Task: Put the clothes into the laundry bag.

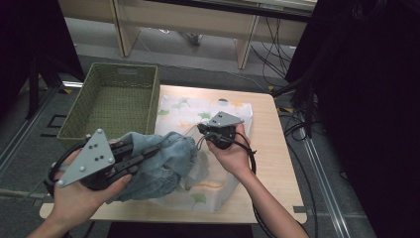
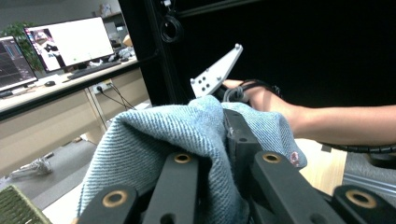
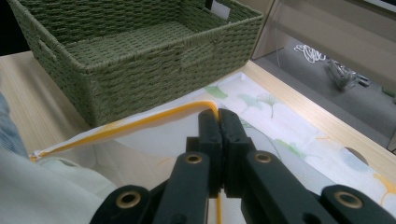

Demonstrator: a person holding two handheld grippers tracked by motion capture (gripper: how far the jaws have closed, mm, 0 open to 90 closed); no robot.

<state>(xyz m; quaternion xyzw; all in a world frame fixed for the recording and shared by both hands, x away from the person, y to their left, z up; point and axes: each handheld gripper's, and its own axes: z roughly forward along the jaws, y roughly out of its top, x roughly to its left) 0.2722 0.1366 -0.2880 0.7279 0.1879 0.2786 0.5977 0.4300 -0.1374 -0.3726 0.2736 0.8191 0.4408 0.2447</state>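
Between the left gripper's (image 1: 148, 154) clamped jaws the soft, floppy denim garment (image 1: 166, 161) is bunching limp and light, best held by a thick fold, while the right gripper (image 3: 218, 116) is pinching shut on the white bag's (image 1: 225, 186) yellow-trimmed rim just ahead.

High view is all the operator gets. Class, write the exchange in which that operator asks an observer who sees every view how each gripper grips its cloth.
Operator: Is the right gripper really shut on the printed cloth?
Observer: Yes. Its jaws are pinched together on the cloth's orange hem, which runs taut away from them.
Operator: And the left gripper?
Observer: A fold of the denim garment sits between its jaws and drapes over both of them.
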